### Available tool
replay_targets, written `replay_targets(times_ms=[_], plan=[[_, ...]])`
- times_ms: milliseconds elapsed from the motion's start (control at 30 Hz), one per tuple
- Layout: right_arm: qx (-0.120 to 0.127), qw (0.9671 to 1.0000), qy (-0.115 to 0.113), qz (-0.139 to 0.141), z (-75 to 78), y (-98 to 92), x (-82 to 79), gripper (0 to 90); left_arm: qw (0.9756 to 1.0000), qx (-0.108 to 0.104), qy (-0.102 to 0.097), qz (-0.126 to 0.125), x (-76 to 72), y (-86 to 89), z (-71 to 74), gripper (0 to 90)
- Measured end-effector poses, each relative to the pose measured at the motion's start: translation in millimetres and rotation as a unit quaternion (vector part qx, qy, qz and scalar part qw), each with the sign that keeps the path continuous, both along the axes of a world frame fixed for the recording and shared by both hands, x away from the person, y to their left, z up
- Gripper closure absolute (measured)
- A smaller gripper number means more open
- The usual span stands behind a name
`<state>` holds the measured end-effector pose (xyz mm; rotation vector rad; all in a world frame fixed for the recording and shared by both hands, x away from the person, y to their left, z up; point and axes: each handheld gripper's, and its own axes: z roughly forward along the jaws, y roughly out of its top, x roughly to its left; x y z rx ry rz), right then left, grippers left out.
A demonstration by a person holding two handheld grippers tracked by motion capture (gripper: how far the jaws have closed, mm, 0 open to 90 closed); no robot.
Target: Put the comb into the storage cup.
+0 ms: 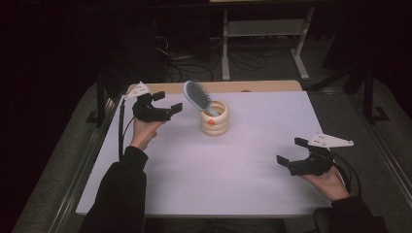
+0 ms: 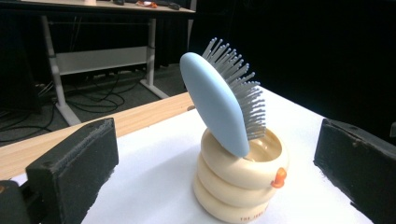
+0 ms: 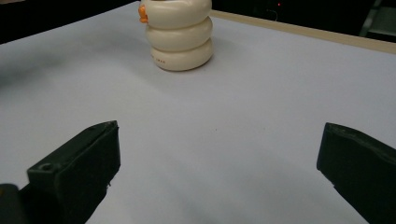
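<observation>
Right gripper (image 1: 287, 151) agape, cup (image 1: 215, 119) print illegible

Both forearms wear dark long sleeves (image 1: 121, 189). Each black two-jaw handheld gripper, left (image 1: 166, 103) and right (image 1: 290, 151), carries a pale grey three-cornered plate (image 1: 332, 141) on top, blocky rough-faced black jaws and a trailing black cable (image 1: 121, 127).

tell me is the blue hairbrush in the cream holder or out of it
In. The pale blue plastic hairbrush stands handle-down in the cream ringed holder, head leaning out over the rim, bristles exposed.
</observation>
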<state>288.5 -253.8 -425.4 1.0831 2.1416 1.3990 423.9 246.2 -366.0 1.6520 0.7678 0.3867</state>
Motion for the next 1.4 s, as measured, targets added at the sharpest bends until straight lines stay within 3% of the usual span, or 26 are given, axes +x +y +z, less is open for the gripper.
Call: replay_targets(times_ms=[633,833,1400], plan=[[-0.010,0.9999,0.004,0.000,-2.1,0.8,-0.1,0.0,0.9999,0.007,-0.010,0.002,-26.0,20.8,1.4,0.0],[-0.014,0.9999,0.006,0.000,-3.1,1.5,0.1,0.0,0.9998,0.015,-0.006,0.007,-36.0,32.5,-4.2,0.0],[-0.021,0.9998,0.008,0.001,-4.5,2.6,0.1,0.0,0.9996,0.005,0.004,0.028,-57.8,64.9,-23.2,0.0]])
